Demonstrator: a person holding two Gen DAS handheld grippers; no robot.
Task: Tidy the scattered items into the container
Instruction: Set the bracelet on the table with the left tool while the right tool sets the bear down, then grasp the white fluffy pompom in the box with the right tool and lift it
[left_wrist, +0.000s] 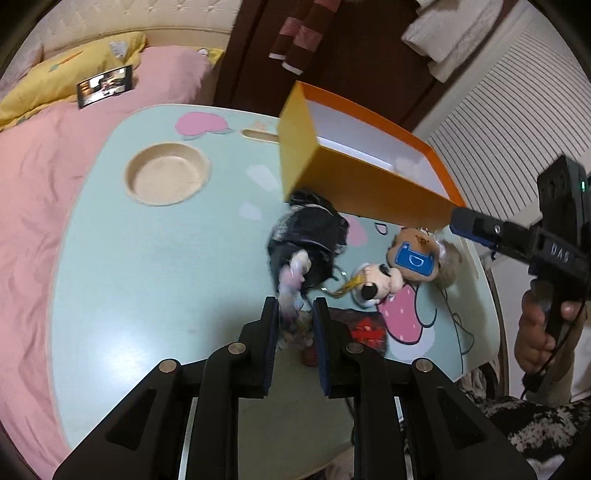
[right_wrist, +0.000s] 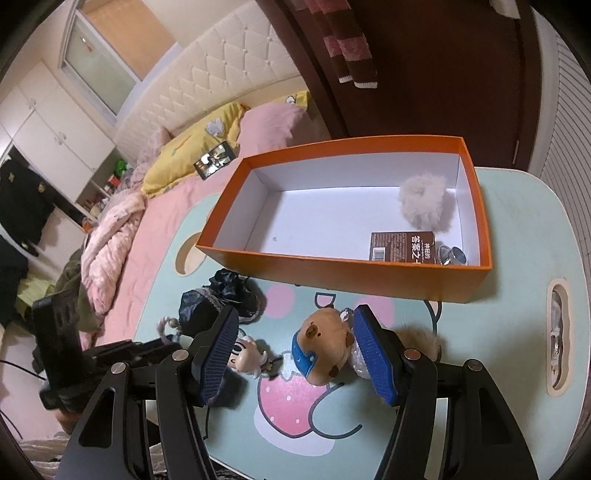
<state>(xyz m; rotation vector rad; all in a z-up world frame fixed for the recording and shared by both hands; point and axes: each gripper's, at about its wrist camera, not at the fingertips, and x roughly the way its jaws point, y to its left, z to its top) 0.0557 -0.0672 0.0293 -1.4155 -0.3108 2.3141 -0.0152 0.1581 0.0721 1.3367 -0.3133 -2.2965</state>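
An orange box with a white inside stands at the back of the mint lap table. It holds a fluffy pompom, a brown booklet and sunglasses. A black pouch lies in front of the box, its pale beaded cord running down between the fingers of my left gripper. The jaws are narrowly apart and the pads do not visibly press on the cord. My right gripper stands open around a capybara plush and a mouse toy.
A beige fur ball lies behind the right finger. A red and black item sits beneath the left gripper. The table has a round recess. A pink bed with a phone borders the table.
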